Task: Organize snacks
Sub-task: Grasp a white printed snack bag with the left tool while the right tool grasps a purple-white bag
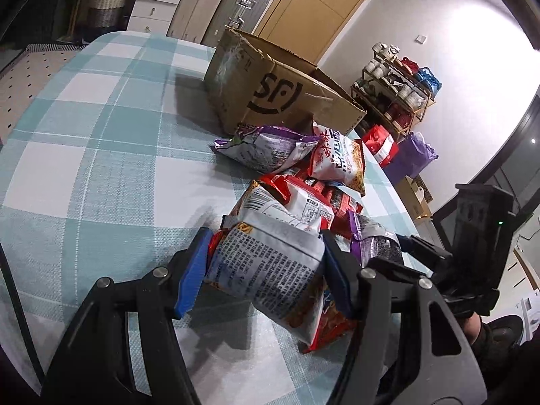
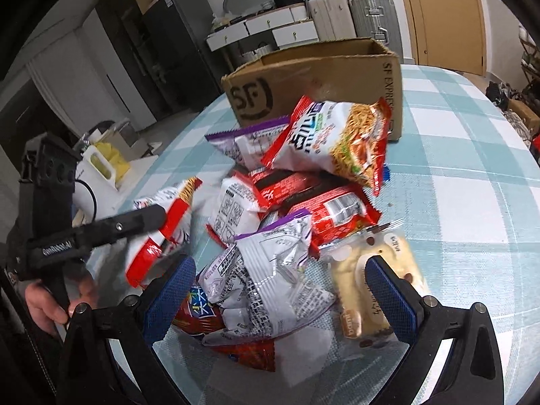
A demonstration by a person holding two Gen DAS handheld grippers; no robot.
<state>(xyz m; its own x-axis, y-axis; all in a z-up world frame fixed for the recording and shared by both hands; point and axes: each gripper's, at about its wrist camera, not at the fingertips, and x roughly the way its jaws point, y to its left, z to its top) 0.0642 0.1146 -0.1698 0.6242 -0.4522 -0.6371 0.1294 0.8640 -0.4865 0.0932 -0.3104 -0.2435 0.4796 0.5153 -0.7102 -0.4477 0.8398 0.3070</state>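
A pile of snack bags lies on the checked tablecloth in front of an open cardboard box, which also shows in the right wrist view. My left gripper is shut on a white and red snack bag, lifted a little off the cloth; it shows in the right wrist view. My right gripper is open, its jaws on either side of a purple and silver bag and a pale pastry packet.
The table has bare cloth to the left of the box. Its right edge drops to a shoe rack and red and purple bags on the floor. Suitcases, drawers and a door stand behind.
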